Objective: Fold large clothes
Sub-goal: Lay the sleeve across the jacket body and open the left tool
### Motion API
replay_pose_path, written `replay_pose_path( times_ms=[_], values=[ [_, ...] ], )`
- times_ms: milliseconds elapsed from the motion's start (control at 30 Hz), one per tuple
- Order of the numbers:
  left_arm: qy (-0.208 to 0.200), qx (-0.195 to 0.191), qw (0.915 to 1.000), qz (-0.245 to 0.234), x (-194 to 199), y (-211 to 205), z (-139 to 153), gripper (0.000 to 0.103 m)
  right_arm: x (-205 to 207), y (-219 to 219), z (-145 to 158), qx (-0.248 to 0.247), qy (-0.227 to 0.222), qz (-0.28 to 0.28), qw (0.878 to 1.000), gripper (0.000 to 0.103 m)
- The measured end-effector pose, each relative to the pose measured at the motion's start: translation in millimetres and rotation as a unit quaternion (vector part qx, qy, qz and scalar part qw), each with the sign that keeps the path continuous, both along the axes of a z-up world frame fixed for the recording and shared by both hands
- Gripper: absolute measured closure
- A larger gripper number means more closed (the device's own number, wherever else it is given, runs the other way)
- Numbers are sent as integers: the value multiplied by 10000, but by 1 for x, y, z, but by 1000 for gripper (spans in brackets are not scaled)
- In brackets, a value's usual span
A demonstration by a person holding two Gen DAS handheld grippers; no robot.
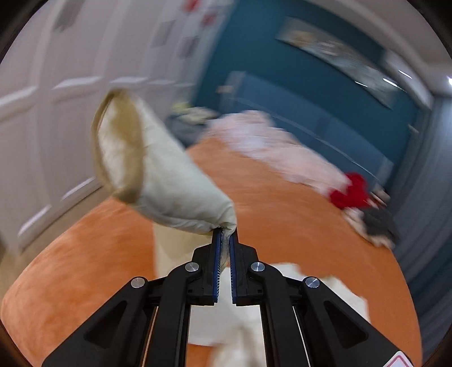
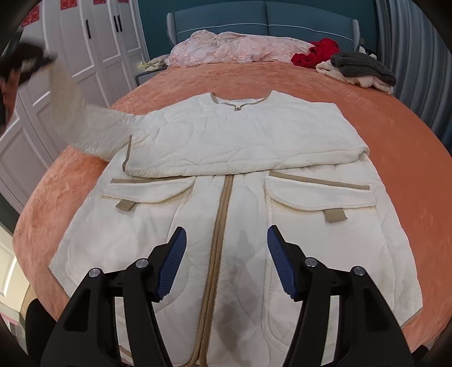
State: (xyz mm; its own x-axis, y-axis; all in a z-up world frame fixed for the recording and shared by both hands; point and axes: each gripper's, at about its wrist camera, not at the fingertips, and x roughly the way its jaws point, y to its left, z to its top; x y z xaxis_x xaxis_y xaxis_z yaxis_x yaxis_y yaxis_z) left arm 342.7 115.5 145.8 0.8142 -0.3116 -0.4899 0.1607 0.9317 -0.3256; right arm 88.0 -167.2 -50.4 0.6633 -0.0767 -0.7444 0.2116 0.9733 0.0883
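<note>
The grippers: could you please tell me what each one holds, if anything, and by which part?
The left gripper is shut on the cream jacket's left sleeve, pinching it partway up from the cuff. The right gripper is open and holds nothing.

Setting: a bedroom in a home.
Bed (image 2: pixel 381 118): wide, covered with an orange-pink spread, filling most of the right wrist view.
Headboard (image 2: pixel 265 25): padded, teal, standing against a teal wall.
Wardrobe (image 2: pixel 96 45): white panelled doors with dark handles along the left, red paper cut-outs stuck near the top.
Laundry: pink bedding (image 2: pixel 226 48), a red garment (image 2: pixel 316 55) and a grey knit (image 2: pixel 364 66) heaped by the headboard.
Curtain (image 2: pixel 415 56): grey pleats at right.
</note>
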Motion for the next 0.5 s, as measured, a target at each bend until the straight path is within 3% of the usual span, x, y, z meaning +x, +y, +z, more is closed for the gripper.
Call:
replay_pose_path(
  times_ms=[100,167,200,233,267,367,500],
  values=[
    [32,48,9964,-846,-23,-85,9,97,-6,-12,2,57,-66,-120,9999,46],
    [239,19,9917,-1263,-39,-140,-5,90,-10,-22,4,83,-94,-215,9997,45],
    [338,-12,9899,-1374,-45,-156,-13,75,-13,-29,4,94,-100,-282,9995,45],
    [477,-75,9881,-1460,-51,-172,-26,49,-15,-37,5,99,-112,-350,9993,45],
    [659,-147,9871,-1454,-57,-189,-40,39,-17,-43,5,110,-119,-412,9990,44],
    [1149,-428,9811,-1498,-72,-216,-83,35,-23,-66,6,130,-167,-603,9980,42],
    [1725,-594,9733,-1397,-75,-216,-128,35,-22,-92,8,199,-237,-808,9962,42]
  ],
)
